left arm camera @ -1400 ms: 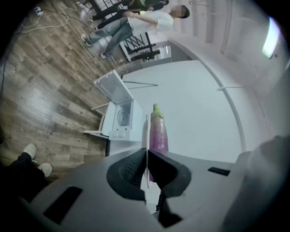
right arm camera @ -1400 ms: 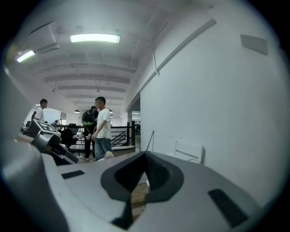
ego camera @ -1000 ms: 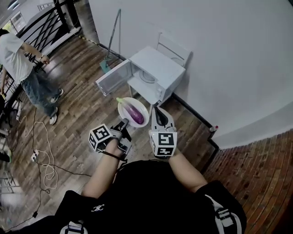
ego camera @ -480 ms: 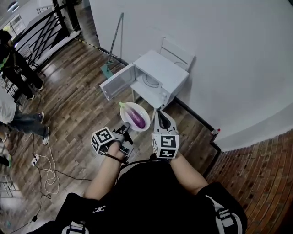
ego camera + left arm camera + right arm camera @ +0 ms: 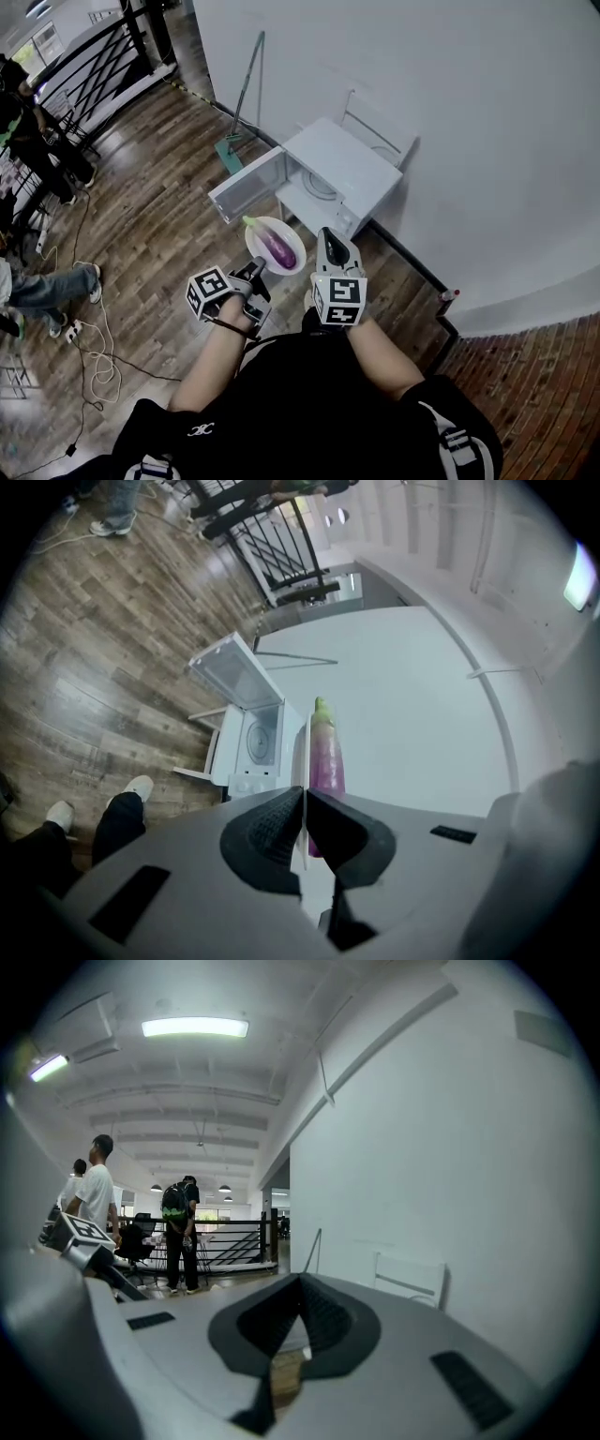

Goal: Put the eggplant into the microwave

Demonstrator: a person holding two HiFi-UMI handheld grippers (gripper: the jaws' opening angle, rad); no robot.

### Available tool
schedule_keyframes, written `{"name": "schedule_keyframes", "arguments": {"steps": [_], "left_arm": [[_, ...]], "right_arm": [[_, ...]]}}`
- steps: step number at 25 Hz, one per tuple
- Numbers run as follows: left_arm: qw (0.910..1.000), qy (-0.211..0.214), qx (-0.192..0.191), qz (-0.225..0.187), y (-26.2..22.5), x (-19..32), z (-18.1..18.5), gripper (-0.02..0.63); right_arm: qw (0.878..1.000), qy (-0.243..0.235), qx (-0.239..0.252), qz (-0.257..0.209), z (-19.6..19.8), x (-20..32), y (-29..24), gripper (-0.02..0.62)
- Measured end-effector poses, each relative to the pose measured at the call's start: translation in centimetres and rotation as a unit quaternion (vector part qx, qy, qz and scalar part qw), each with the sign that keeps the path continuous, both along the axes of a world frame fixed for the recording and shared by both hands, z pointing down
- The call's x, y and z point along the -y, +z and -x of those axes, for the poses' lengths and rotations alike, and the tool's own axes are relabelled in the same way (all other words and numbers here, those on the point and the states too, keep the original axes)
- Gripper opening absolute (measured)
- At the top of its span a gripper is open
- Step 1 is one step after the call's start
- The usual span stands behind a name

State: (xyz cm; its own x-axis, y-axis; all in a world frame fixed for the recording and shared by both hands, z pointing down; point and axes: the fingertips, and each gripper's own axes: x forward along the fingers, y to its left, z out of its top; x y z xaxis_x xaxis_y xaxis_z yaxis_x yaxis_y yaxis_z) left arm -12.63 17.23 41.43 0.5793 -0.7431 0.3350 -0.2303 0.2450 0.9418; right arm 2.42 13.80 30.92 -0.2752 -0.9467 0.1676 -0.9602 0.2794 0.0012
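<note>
Eggplant (image 5: 277,249) lies on a white plate (image 5: 254,242), its green stem end pointing to the left, and the plate is carried in the air above the wooden floor, just in front of the microwave (image 5: 342,161). No counter shows anywhere, so places are told here by the microwave and the floor.

The left gripper (image 5: 255,268) has its jaws clenched on the near rim of the plate; the left gripper view shows the thin white edge pinched between the two ribbed pads. The right gripper (image 5: 329,234) hangs just right of the plate with its jaws closed tip to tip and nothing between them.

As I judge it, the task is about midway. The microwave door (image 5: 246,187) stands open to the left and the round turntable shows inside, so opening is done. The eggplant is not yet in the cavity; what is left is to bring the plate forward to the opening and set it, or the eggplant alone, inside.

Counted: one eggplant, one plate, one microwave, two grippers, and one long-handled mop (image 5: 246,90) leaning on the wall.
</note>
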Motion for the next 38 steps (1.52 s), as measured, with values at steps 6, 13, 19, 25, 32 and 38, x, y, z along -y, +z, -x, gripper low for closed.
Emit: {"name": "schedule_keyframes", "arguments": {"steps": [6,13,19,25,32,38], "left_arm": [[0.9999,0.001,-0.002,-0.012,-0.8,6.6,-1.6,0.012],[0.9998,-0.006,-0.001,-0.016,-0.2,13.9,-3.6,0.012],[0.9995,-0.008,0.003,-0.029,0.1,16.5,-3.8,0.012],[0.9995,-0.006,-0.011,-0.027,1.5,19.4,-5.4,0.012],[0.9996,0.022,-0.005,-0.014,5.4,18.8,-4.4,0.012],[0.9986,0.05,0.019,-0.006,12.6,23.8,-5.7,0.012]], "right_arm": [[1.0,-0.005,0.0,0.013,-1.8,7.7,-0.1,0.011],[0.999,-0.02,-0.008,0.034,-3.7,15.0,1.3,0.011],[0.998,-0.023,-0.018,0.057,-5.0,17.7,2.5,0.011],[0.994,-0.035,-0.034,0.097,-6.5,20.9,5.2,0.011],[0.986,-0.047,-0.065,0.145,-4.1,19.1,8.3,0.011],[0.976,-0.059,-0.088,0.192,-4.1,21.8,13.8,0.011]]}}
